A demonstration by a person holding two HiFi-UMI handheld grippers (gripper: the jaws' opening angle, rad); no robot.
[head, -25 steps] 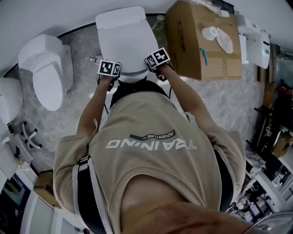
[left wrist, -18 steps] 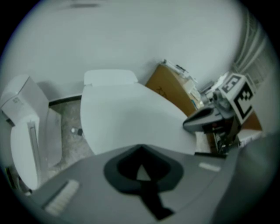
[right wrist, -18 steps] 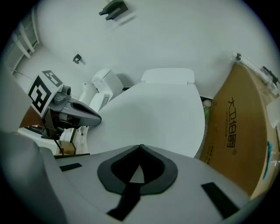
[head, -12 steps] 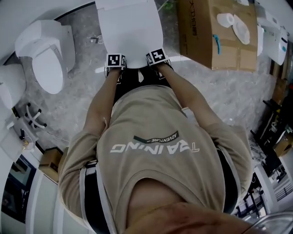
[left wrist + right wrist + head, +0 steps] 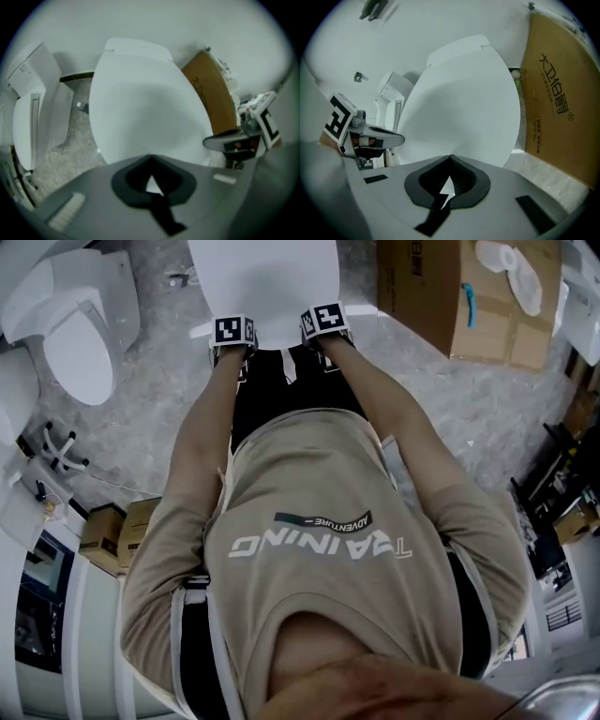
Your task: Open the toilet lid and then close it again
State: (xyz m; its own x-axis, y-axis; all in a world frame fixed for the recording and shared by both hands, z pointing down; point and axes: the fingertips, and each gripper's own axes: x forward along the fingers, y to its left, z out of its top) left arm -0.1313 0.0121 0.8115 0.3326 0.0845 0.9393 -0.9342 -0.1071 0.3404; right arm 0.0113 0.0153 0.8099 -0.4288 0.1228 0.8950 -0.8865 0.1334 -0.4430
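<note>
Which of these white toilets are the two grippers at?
The toilet straight ahead of the person, beside the cardboard box: left gripper and right gripper sit at the near edge of its lid. The toilet on the left stands apart, untouched.

Across the back of the beige cotton T-shirt, upside down to the head camera: "TRAINING" in large white capitals, with a smaller "ADVENTURE" on a dark stripe just beside it. On the side of the brown cardboard box: large dark Chinese characters beginning "大卫"; finer lines alongside too small to read.
</note>
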